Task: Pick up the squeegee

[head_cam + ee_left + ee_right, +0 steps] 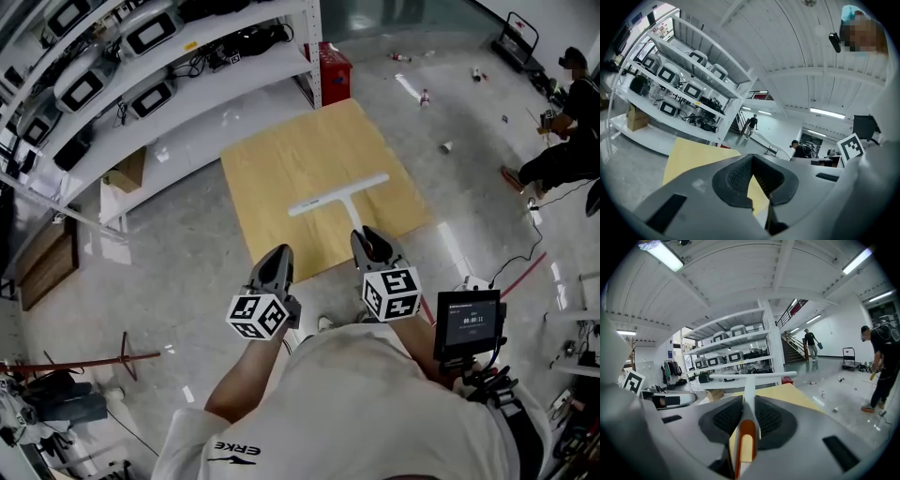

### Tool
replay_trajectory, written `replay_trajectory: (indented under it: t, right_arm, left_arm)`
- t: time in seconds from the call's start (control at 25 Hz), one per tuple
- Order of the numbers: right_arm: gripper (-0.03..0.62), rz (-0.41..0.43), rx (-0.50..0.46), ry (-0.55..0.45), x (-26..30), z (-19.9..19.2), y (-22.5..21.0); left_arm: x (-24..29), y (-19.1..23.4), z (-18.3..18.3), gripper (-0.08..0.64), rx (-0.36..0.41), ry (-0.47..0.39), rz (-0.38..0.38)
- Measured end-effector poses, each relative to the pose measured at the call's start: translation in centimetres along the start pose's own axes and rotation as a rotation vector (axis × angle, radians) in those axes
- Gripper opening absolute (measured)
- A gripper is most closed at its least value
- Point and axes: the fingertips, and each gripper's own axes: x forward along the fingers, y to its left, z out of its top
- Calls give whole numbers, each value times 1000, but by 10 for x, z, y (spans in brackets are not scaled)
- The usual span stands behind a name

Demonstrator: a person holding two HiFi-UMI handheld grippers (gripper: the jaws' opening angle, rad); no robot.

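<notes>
Nearest, the left claw (751, 158) was closed on nothing, its tips together. Beside it, the right claw (746, 401) clamped the squeegee (749, 377) by its handle, blade crosswise ahead, above the wooden board (281, 178) on the floor. Shelving (187, 84) stood beyond.

"erke" on white shirt (375, 408)

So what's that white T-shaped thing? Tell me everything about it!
That is the squeegee: white, plastic-looking and T-shaped, with a long straight crossbar on a thin stem. The handle end has an orange part. The right claw is shut on the handle, pointing the crossbar away from the person, out over the yellow board.
</notes>
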Motion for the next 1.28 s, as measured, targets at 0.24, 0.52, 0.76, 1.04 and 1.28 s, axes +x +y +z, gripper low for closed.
replay_trajectory:
  t: [0.24,0.52,0.76,1.04,1.28]
  right_arm:
    - [86,-6,1,-16,-1,4,-2]
    - [86,-13,11,-33,-3,4,-9]
    - [86,-17,14,-35,-3,3,-12]
    - [86,-15,19,-25,-3,2,-10]
    - [86,-12,23,-26,-4,-3,-12]
  left_arm:
    - [7,-1,2,4,6,-5,-12]
    - [12,-2,3,3,10,-18,-14]
    - [14,-2,4,4,10,-25,-14]
    - [12,0,4,4,-1,-15,-6]
    - [10,0,-1,3,-5,-11,1]
